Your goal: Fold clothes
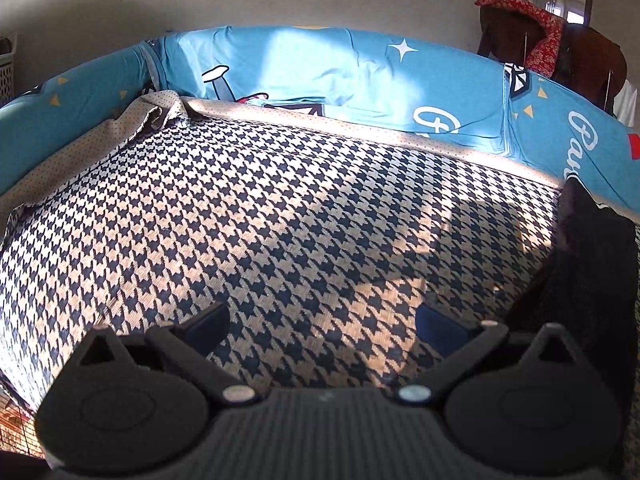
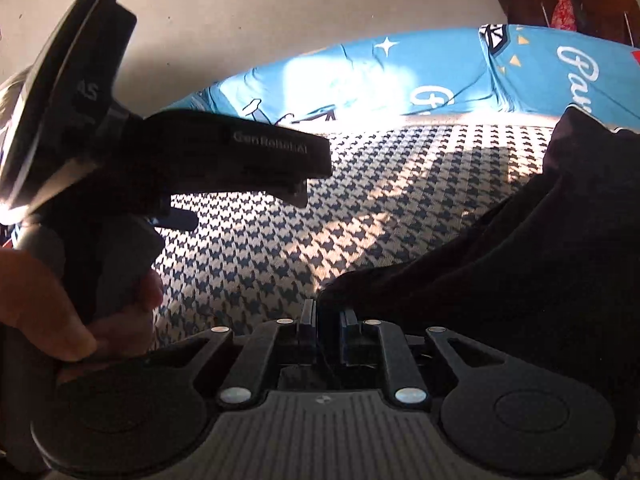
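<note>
1. Dark garment point(image 2: 520, 264) sits at the right side of the houndstooth mat point(image 2: 280, 248), its near edge clamped between the closed fingers of the right gripper point(image 2: 328, 320).
2. Left gripper point(image 1: 322, 320) hovers over bare mat with its fingers apart, holding nothing.
3. Blue printed sheet point(image 1: 320, 68) borders the mat's far edge.
4. Garment looks bunched, with no neat fold visible, so folding seems barely begun.

"GenRobot.AI" and "AS" on left gripper point(image 2: 240, 152); "Pa…" script on blue sheet point(image 2: 540, 76).
</note>
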The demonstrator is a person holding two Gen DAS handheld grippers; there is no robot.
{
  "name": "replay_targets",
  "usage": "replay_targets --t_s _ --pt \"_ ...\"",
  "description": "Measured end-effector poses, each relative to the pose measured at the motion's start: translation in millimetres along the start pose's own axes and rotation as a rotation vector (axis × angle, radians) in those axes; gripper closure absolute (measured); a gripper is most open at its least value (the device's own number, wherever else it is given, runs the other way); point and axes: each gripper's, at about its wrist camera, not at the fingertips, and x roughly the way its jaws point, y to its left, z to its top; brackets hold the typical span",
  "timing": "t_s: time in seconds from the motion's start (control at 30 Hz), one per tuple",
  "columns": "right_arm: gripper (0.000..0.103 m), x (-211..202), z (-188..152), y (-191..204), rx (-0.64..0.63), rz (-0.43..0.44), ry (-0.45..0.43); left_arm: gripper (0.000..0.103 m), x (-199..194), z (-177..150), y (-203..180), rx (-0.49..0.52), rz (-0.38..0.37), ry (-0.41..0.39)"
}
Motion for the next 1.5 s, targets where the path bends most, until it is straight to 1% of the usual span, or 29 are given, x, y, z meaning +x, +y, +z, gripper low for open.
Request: replay_targets --t_s 0.17,0.27,0.37,0.47,0.67,0.73,0.8,0.87,0.97,1.1,1.17,1.27,1.4,1.47,1.5 --pt "0.088 -25 -4 -3 -0.033 0.069 0.007 0.0 2 -1 -4 0.011 -0.003 0.007" --pt "0.087 -40 -11 -3 -0.053 0.079 -0.006 0.0 2 -3 -11 0.031 -0.028 0.004" --pt "0.087 -52 -18 -11 -0.043 0.038 0.002 0.0 3 -7 -19 0.065 -0.045 0.007" --pt "0.087 -73 -27 -24 -0.032 -0.026 -0.014 0.0 7 -11 -26 0.088 -0.064 0.026" --pt "0.087 -111 -39 -58 0.073 -0.166 -0.029 0.0 14 -21 -41 0.138 -0.087 0.057" --pt "0.085 -121 -45 -62 0.098 -0.206 -0.025 0.0 16 -24 -44 0.148 -0.103 0.069" --pt "0.079 -127 -50 -68 0.131 -0.237 -0.02 0.0 17 -26 -48 0.155 -0.116 0.08" --pt "0.078 -131 -55 -76 0.189 -0.254 -0.016 0.0 17 -30 -51 0.167 -0.121 0.085" --pt "0.077 -134 -58 -87 0.264 -0.247 -0.02 0.0 17 -34 -55 0.188 -0.129 0.09" --pt "0.067 -136 -60 -98 0.347 -0.233 -0.035 0.0 18 -40 -60 0.204 -0.142 0.103" --pt "0.066 -133 -62 -105 0.404 -0.226 -0.026 0.0 18 -42 -63 0.213 -0.14 0.105" --pt "0.066 -126 -65 -116 0.5 -0.198 -0.016 0.0 19 -44 -65 0.219 -0.142 0.107" --pt "0.066 -117 -68 -124 0.576 -0.17 -0.02 0.0 21 -46 -66 0.221 -0.14 0.116" --pt "0.066 -115 -68 -125 0.583 -0.17 -0.029 0.0 22 -47 -67 0.225 -0.138 0.122" --pt "0.071 -115 -69 -124 0.584 -0.174 -0.032 0.0 23 -48 -67 0.227 -0.137 0.123"
